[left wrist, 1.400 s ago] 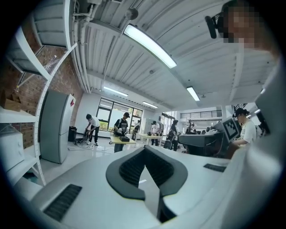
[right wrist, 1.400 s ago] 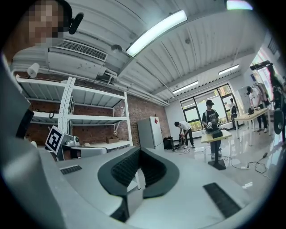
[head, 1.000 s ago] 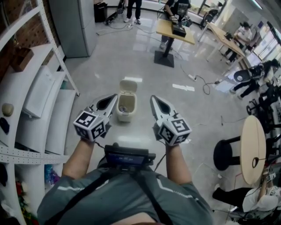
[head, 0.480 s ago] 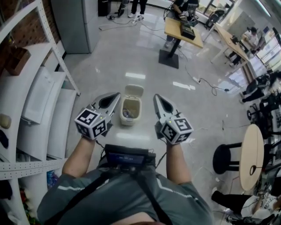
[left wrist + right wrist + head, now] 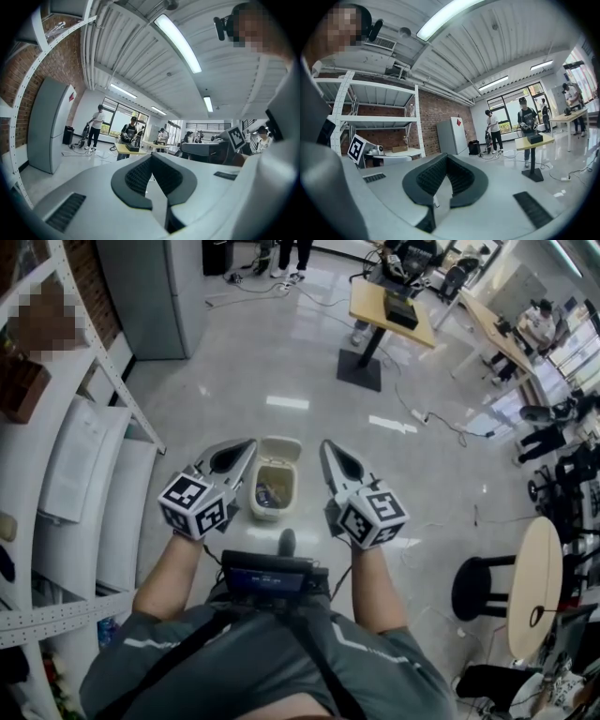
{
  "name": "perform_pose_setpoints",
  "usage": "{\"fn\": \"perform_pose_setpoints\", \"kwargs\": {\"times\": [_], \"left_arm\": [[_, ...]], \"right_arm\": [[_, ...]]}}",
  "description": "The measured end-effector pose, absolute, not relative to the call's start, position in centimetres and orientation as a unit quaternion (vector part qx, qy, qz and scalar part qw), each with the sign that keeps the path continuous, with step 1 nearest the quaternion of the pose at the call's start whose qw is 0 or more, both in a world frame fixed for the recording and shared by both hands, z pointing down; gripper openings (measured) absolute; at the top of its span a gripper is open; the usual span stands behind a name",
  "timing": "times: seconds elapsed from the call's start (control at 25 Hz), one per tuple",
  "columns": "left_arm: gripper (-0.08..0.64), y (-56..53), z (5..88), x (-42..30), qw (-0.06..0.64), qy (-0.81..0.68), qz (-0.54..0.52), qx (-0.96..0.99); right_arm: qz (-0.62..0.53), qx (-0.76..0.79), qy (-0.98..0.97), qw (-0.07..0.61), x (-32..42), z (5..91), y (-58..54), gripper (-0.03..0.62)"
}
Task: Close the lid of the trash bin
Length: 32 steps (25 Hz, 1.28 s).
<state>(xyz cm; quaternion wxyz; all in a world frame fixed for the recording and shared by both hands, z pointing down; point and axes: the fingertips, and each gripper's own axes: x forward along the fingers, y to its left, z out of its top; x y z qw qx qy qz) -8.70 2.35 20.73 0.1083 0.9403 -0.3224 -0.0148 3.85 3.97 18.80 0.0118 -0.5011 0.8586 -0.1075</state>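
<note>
A small cream trash bin (image 5: 272, 491) stands on the glossy floor with its lid (image 5: 280, 448) tipped up and back, so the inside shows. It sits between my two grippers in the head view. My left gripper (image 5: 247, 445) points at the bin's left side and is shut with nothing in it. My right gripper (image 5: 327, 447) hangs just right of the bin, also shut and empty. Both are held above the bin, not touching it. The left gripper view (image 5: 152, 157) and right gripper view (image 5: 446, 157) look out across the room, and the bin does not show in them.
White shelving (image 5: 89, 474) runs along the left, with a grey cabinet (image 5: 155, 287) behind it. A yellow-topped pedestal table (image 5: 389, 306) and several people stand farther off. Cables (image 5: 441, 423) lie on the floor; a black stool (image 5: 480, 585) and round table (image 5: 536, 568) are at right.
The bin has drawn nearer and lower in the head view, now level with the gripper tips. A dark shoe tip has appeared below it. Both grippers keep their pose.
</note>
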Motion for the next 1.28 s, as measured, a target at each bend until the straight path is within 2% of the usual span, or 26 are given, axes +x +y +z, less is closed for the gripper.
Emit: {"fn": "perform_pose_setpoints", "kwargs": {"times": [0.68,1.28], "left_arm": [[-0.002,-13.0,20.5,-2.5,0.095,-0.386,0.010,0.917],[-0.002,-20.5,24.5,-4.4,0.119,-0.357,0.060,0.924]], "right_arm": [[-0.109,-0.459,0.882,0.009,11.1,19.2,-11.7,0.011],[-0.148,-0.489,0.860,-0.022,9.3,23.6,-19.8,0.011]]}}
